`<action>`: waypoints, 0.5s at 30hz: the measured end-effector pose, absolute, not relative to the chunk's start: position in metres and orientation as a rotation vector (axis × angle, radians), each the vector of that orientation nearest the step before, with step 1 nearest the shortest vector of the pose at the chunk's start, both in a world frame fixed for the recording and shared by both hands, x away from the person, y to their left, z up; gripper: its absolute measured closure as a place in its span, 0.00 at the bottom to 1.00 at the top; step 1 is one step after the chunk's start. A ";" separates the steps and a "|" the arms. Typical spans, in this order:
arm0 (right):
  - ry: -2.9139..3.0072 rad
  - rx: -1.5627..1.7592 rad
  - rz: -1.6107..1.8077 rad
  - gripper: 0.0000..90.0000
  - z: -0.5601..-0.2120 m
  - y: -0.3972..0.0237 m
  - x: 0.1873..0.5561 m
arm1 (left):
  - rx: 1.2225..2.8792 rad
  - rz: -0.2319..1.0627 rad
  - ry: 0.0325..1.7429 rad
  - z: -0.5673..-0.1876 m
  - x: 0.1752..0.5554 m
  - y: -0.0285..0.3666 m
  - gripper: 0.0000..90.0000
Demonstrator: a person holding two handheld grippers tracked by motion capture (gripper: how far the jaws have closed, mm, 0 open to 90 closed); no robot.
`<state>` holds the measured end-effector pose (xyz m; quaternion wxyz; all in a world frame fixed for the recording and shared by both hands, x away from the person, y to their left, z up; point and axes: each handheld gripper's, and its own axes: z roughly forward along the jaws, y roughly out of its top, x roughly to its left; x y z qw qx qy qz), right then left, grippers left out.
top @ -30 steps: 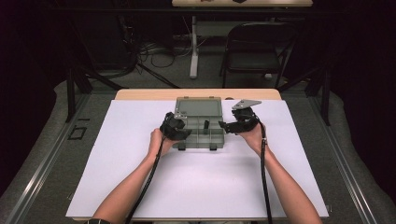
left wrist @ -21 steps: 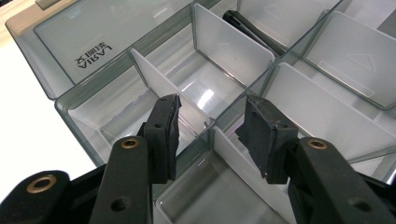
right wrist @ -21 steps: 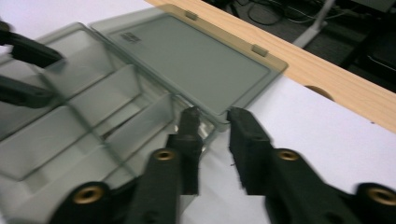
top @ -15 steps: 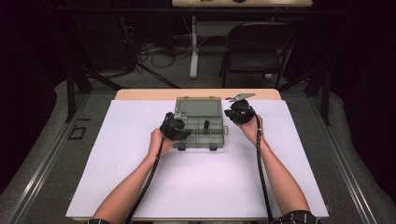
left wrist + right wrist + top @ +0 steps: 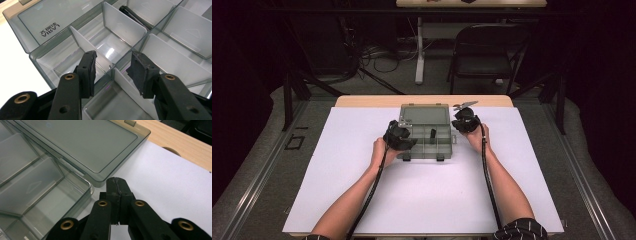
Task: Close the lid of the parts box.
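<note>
The high view is looking forward and down from afar; both gripper views are peering close past their fingers (image 5: 88, 67) — sharing the compartment box (image 5: 427, 131).

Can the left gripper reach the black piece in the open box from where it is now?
Probably yes: the left gripper hangs open over the box, whose lid lies back, and only low dividers separate it from the black piece.
</note>
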<state>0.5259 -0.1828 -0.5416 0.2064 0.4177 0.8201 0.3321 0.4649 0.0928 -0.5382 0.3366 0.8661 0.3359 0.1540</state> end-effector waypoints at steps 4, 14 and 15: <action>2.295 1.166 0.920 1.00 -0.544 -0.182 0.527 | 2.258 0.402 0.876 -0.538 0.465 0.093 0.62; 2.312 1.156 0.880 1.00 -0.549 -0.178 0.530 | 2.258 0.406 0.876 -0.538 0.465 0.093 0.62; 2.312 1.157 0.872 1.00 -0.549 -0.178 0.531 | 2.258 0.406 0.876 -0.538 0.465 0.093 0.62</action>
